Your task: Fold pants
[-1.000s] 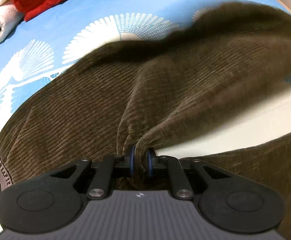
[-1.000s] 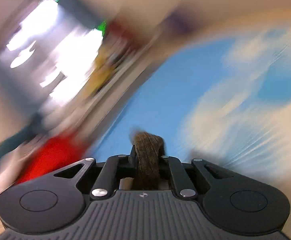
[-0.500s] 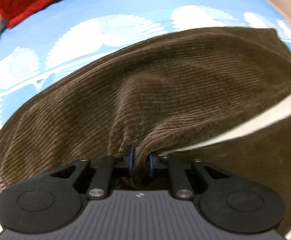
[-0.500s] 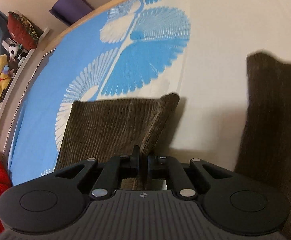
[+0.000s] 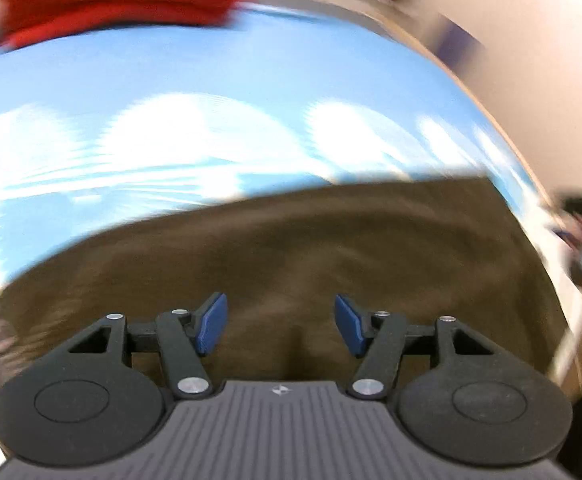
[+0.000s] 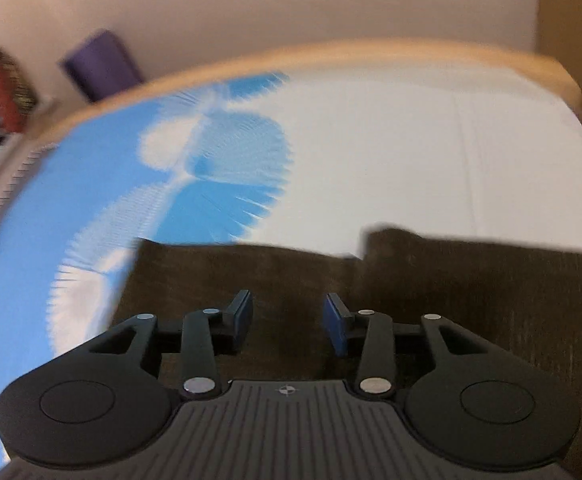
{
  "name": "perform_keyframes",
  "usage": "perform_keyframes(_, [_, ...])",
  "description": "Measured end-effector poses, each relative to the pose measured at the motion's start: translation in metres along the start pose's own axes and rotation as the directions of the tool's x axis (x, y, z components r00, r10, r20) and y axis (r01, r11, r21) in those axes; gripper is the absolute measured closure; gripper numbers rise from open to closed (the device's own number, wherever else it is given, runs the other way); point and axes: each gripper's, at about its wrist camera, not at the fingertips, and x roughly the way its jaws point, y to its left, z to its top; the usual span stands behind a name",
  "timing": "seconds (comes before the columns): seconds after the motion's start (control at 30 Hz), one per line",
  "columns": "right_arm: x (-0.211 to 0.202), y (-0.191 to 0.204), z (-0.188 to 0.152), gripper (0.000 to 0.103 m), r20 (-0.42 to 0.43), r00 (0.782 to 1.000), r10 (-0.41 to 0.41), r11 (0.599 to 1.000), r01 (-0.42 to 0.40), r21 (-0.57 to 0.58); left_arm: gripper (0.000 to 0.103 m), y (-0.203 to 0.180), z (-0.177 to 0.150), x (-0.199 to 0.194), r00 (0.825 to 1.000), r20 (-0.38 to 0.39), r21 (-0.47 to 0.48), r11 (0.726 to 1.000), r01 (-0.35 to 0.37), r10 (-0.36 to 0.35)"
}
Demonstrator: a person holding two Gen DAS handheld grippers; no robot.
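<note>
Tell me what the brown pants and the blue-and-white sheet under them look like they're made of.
Brown pants: soft, matte, thick fabric, probably corduroy; faint lengthwise ribs show despite the blur. Sheet: smooth, thin woven cloth, likely cotton, with a flat printed fan pattern.

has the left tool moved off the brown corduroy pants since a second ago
Yes. The left tool has just been opening, nothing between its pads, and has pulled back from the brown corduroy pants; more blue-and-white patterned bedsheet shows beyond them.

The pants (image 5: 311,248) are dark brown corduroy — lying spread flat on a blue-and-white patterned sheet (image 5: 211,92). From the right wrist view the cloth (image 6: 431,280) shows two straight top edges meeting at a small step — one layer over another.
</note>
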Motion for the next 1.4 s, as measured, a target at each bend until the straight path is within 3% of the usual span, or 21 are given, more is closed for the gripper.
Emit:
perform_keyframes(0.07, [-0.028,0.014,0.006,0.060,0.038,0.991,0.128,0.990,-0.125,-0.065,0.035,0.044,0.000,-0.010,0.993,0.030,-0.117,0.987,-0.107,0.111])
perform_keyframes(0.13, [-0.065,0.027,0.008,0.057,0.069,0.960,0.273,0.952,-0.259,-0.161,0.027,0.093,-0.012,-0.019,0.968,0.073,-0.244,0.945,-0.217,0.241])
perform_keyframes(0.23, [-0.115,0.032,0.006,0.046,0.028,0.896,0.444,0.867,-0.421,-0.267,0.026,0.159,-0.039,-0.020,0.911,0.031,-0.417,0.834,-0.363,0.412])
perform_keyframes(0.27, [-0.128,0.031,0.002,0.046,-0.009,0.870,0.493,0.832,-0.474,-0.289,0.026,0.175,-0.047,-0.019,0.909,0.023,-0.450,0.816,-0.363,0.417])
perform_keyframes(0.3, [-0.138,0.030,0.000,0.046,-0.038,0.854,0.520,0.809,-0.505,-0.301,0.026,0.191,-0.054,-0.014,0.919,0.005,-0.481,0.807,-0.344,0.394])
perform_keyframes(0.4, [-0.159,0.019,-0.020,0.046,-0.080,0.825,0.559,0.759,-0.548,-0.351,0.026,0.208,-0.069,-0.006,0.954,0.015,-0.486,0.836,-0.254,0.298])
perform_keyframes(0.5, [-0.161,0.010,-0.042,0.046,-0.108,0.856,0.506,0.760,-0.501,-0.413,0.026,0.210,-0.071,0.002,0.964,0.052,-0.444,0.871,-0.211,0.260])
perform_keyframes(0.53, [-0.163,0.010,-0.044,0.046,-0.115,0.863,0.493,0.765,-0.492,-0.416,0.038,0.200,-0.071,0.006,0.966,0.059,-0.425,0.882,-0.203,0.250])
perform_keyframes(0.57, [-0.167,0.009,-0.045,0.046,-0.102,0.862,0.497,0.765,-0.490,-0.417,0.066,0.192,-0.067,0.012,0.971,0.066,-0.402,0.897,-0.185,0.229])
perform_keyframes(0.67, [-0.174,0.007,-0.051,0.047,-0.051,0.883,0.467,0.758,-0.429,-0.492,0.076,0.174,-0.053,-0.001,0.961,0.113,-0.333,0.921,-0.203,0.252])
perform_keyframes(0.73, [-0.177,0.006,-0.057,0.047,-0.039,0.891,0.452,0.750,-0.403,-0.525,0.076,0.160,-0.046,-0.024,0.947,0.186,-0.308,0.931,-0.198,0.263])
perform_keyframes(0.8, [-0.175,0.000,-0.055,0.047,-0.059,0.885,0.461,0.751,-0.425,-0.505,0.076,0.152,-0.043,-0.030,0.933,0.201,-0.288,0.928,-0.235,0.298])
perform_keyframes(0.9, [-0.179,-0.003,-0.056,0.047,-0.067,0.884,0.463,0.742,-0.427,-0.517,0.073,0.155,-0.043,-0.039,0.951,0.114,-0.374,0.899,-0.227,0.288])
perform_keyframes(1.0, [-0.179,-0.005,-0.055,0.047,-0.068,0.885,0.461,0.735,-0.424,-0.529,0.065,0.150,-0.043,-0.083,0.943,0.128,-0.432,0.873,-0.227,0.309])
perform_keyframes(1.03, [-0.180,-0.006,-0.055,0.047,-0.078,0.883,0.463,0.733,-0.431,-0.526,0.062,0.147,-0.044,-0.095,0.941,0.111,-0.437,0.866,-0.242,0.319])
perform_keyframes(1.1, [-0.180,-0.008,-0.057,0.047,-0.105,0.873,0.477,0.720,-0.457,-0.523,0.058,0.138,-0.056,-0.113,0.949,0.059,-0.400,0.878,-0.262,0.310])
perform_keyframes(1.23, [-0.192,-0.008,-0.059,0.046,-0.130,0.840,0.527,0.656,-0.499,-0.566,0.038,0.114,-0.104,-0.114,0.947,-0.081,-0.285,0.904,-0.320,0.310])
perform_keyframes(1.33, [-0.201,-0.009,-0.065,0.046,-0.135,0.831,0.539,0.599,-0.491,-0.633,0.038,0.113,-0.150,-0.093,0.943,-0.143,-0.300,0.895,-0.330,0.300])
perform_keyframes(1.4, [-0.206,-0.013,-0.067,0.046,-0.144,0.827,0.544,0.576,-0.492,-0.653,0.038,0.120,-0.172,-0.076,0.946,-0.214,-0.324,0.896,-0.305,0.244])
